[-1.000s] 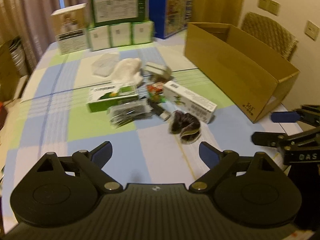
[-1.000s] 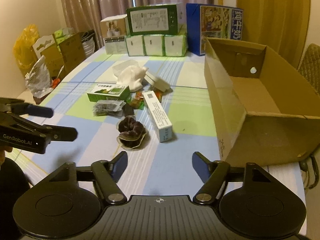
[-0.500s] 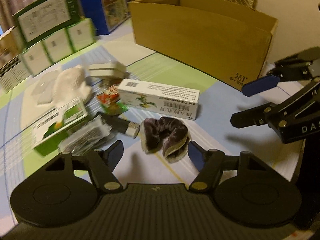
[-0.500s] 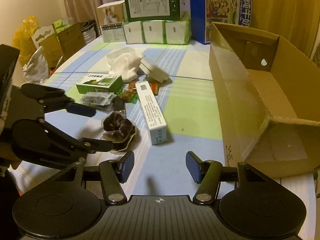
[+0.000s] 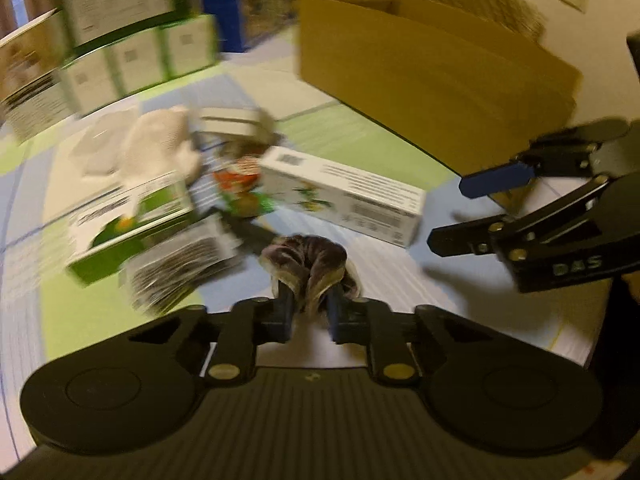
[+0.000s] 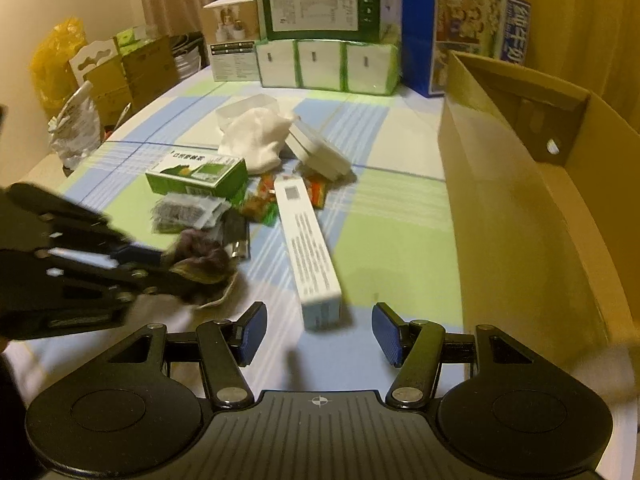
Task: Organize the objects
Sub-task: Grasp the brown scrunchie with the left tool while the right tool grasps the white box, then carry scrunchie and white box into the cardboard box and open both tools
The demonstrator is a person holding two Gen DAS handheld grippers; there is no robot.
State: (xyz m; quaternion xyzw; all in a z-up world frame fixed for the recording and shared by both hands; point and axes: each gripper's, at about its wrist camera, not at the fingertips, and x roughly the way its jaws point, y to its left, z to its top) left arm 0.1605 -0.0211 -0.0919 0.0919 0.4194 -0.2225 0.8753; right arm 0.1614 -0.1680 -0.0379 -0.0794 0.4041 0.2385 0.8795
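My left gripper [image 5: 310, 308] is shut on a dark purple velvet scrunchie [image 5: 306, 254], which bunches up between its fingers just above the checked tablecloth. From the right wrist view the same scrunchie [image 6: 204, 256] sits at the tip of the left gripper [image 6: 160, 264]. My right gripper [image 6: 318, 330] is open, low over the cloth, just short of the near end of a long white medicine box [image 6: 308, 244]. The right gripper [image 5: 452, 212] also shows open at the right of the left wrist view, beside that white box [image 5: 344, 196]. An open cardboard box [image 6: 532, 184] stands on the right.
A heap lies mid-table: a green box [image 6: 198, 176], a clear packet of dark bits [image 6: 184, 214], a white cloth [image 6: 256, 140], a flat white box [image 6: 320, 152], snack wrappers [image 6: 264, 200]. Stacked boxes [image 6: 320, 40] and a blue bag [image 6: 464, 36] line the far edge.
My left gripper has moved forward and shut on the scrunchie, which was lying loose on the cloth before. My right gripper has moved closer to the white medicine box, still open.
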